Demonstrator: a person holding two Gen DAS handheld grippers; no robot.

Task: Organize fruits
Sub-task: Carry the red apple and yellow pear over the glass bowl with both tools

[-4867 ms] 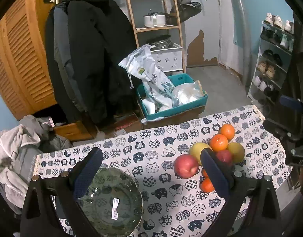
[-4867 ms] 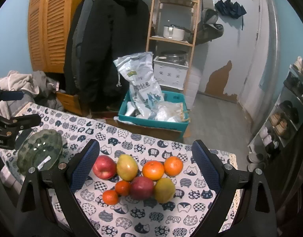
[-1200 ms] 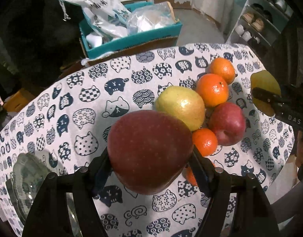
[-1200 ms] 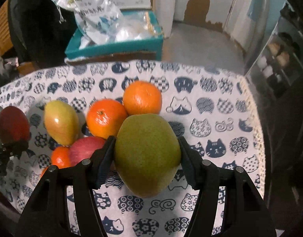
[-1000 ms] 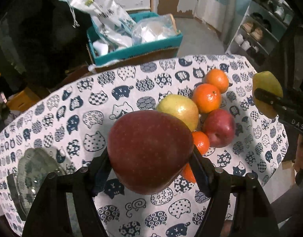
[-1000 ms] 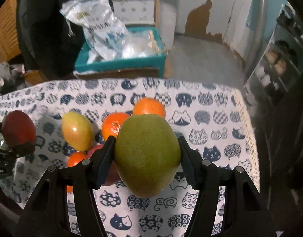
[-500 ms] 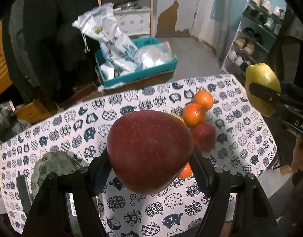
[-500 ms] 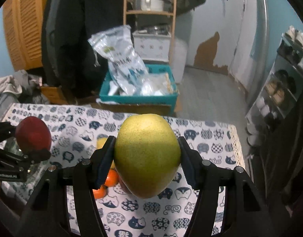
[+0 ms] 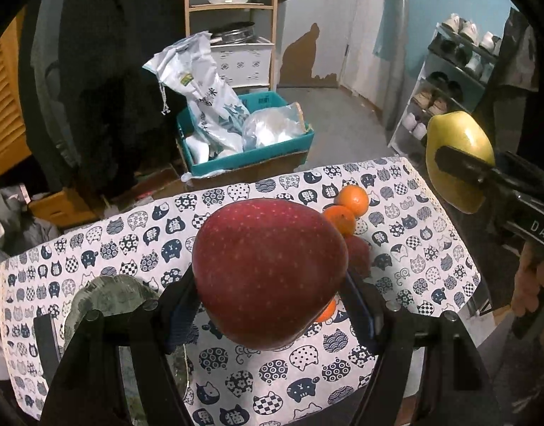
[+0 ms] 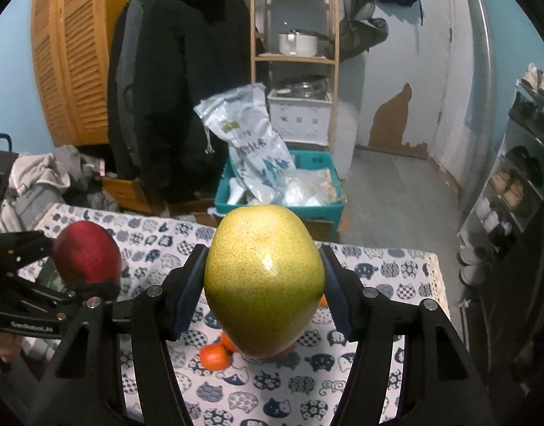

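My left gripper [image 9: 270, 305] is shut on a large red apple [image 9: 268, 269] and holds it high above the table. My right gripper [image 10: 263, 298] is shut on a yellow-green pear [image 10: 264, 291], also held high; the pear shows in the left wrist view [image 9: 458, 158] at the right, and the apple shows in the right wrist view [image 10: 87, 254] at the left. A green glass bowl [image 9: 112, 298] sits on the cat-print tablecloth [image 9: 137, 241] at the left, partly hidden by my left gripper. Oranges [image 9: 353, 200], a second red apple [image 9: 358, 254] and small tangerines [image 10: 215, 356] lie on the cloth below.
Beyond the table's far edge stand a teal box [image 9: 243, 152] with plastic bags, a wooden shelf [image 9: 232, 7] with a pot, and a dark coat [image 10: 179, 71]. A shoe rack [image 9: 452, 81] is at the right. Clothes [image 10: 41, 181] are piled at the left.
Both grippers have risen higher with their fruit, so the table and the remaining fruit look smaller and farther below. Both grips are unchanged.
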